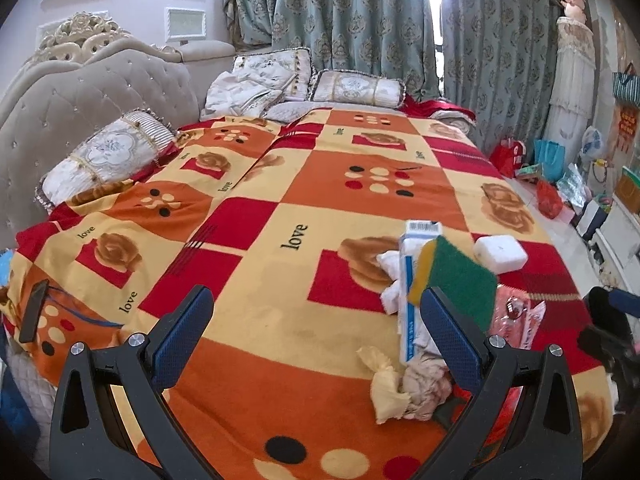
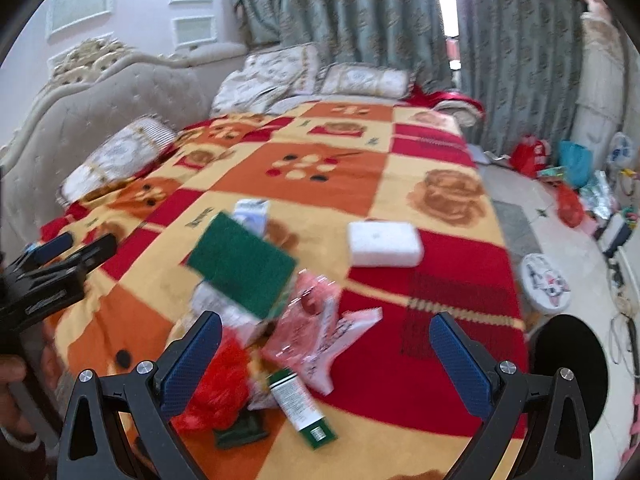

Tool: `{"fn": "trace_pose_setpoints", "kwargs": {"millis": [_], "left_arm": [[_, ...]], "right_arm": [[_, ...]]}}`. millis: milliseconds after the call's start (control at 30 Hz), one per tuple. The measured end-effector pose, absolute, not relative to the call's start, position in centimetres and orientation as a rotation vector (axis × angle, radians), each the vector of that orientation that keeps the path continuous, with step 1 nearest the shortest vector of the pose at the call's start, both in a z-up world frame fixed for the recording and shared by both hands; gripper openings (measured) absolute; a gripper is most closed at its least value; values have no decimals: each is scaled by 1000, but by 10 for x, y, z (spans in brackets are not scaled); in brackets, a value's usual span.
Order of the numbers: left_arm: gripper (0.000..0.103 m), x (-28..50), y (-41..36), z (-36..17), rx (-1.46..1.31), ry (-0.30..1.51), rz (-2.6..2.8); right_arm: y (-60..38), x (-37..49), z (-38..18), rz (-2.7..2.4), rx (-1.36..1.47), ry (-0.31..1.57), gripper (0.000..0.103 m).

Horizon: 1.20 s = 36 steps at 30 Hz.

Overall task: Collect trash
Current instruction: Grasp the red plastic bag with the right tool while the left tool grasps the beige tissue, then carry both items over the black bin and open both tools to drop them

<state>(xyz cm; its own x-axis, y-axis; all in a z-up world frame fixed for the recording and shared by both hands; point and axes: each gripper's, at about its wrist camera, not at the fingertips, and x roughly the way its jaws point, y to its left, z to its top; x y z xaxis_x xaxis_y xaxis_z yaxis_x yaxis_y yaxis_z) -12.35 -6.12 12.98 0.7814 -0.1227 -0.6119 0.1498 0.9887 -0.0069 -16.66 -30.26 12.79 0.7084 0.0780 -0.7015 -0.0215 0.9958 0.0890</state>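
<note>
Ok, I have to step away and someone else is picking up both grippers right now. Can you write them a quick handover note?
Left gripper: open, holding nothing, hovering over the blanket just left of the pile.
Right gripper: open, holding nothing, above the pile's near edge.
Trash lies in one heap on the bed: green sponge on top of a white and blue box, pink wrapper, green tube, red bag, crumpled tissues. A white block sits apart, to the right.
Done: nothing visibly collected.
Left: pick up every item; no bin shows in either view.

Bare blanket leftward; trash pile and white block crowding the right.
</note>
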Motion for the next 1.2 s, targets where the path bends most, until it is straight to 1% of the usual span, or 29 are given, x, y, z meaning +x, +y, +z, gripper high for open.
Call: {"fn": "trace_pose_setpoints", "kwargs": {"millis": [100,133,167,200,267,300,367,500,533,567,633,700,733,800,967,1000,1033,1067,1100,1200], "left_arm": [[103,-122,-55,127,32,670,-139],[103,-121,-52,126,27,674,-138],[103,-122,-50,125,25,678,-138],[103,-122,-49,124,25,681,-139],[103,-124,-47,122,31,688,-140],[103,-125,-47,121,35,693,-143],[103,-127,-46,119,40,701,-154],[102,-133,-47,114,41,724,-211],[102,-133,-48,113,38,734,-235],[101,-135,-51,110,33,752,-273],[92,-137,-58,104,34,779,-332],[80,-138,-71,96,50,817,-386],[78,-138,-79,90,61,834,-407],[71,-137,-95,80,91,862,-434],[70,-130,-129,60,171,908,-471],[66,-127,-134,57,185,915,-475],[59,-126,-139,54,200,924,-477],[37,-125,-142,51,210,937,-479],[19,-125,-144,50,208,952,-489],[18,-129,-143,58,189,959,-542]], "right_arm": [[-284,-169,116,138,60,824,103],[-275,-170,110,165,46,840,101],[-267,-169,104,185,26,856,94],[-257,-168,96,199,-2,875,89],[-242,-164,81,220,-42,907,72],[-237,-161,75,229,-49,922,67],[-232,-155,61,278,-22,959,40],[-233,-162,74,291,-1,914,28],[-236,-164,80,294,5,898,21],[-241,-166,87,288,13,882,20],[-255,-169,102,268,40,850,20],[-272,-174,116,260,91,817,20],[-277,-175,121,249,99,804,20],[-287,-177,129,217,96,780,20],[-310,-182,138,163,123,756,20],[-314,-182,138,155,130,755,20],[-318,-182,139,149,136,755,20],[-321,-183,139,145,142,754,20],[-325,-186,140,141,146,752,20],[-333,-191,142,128,141,743,20]]}}
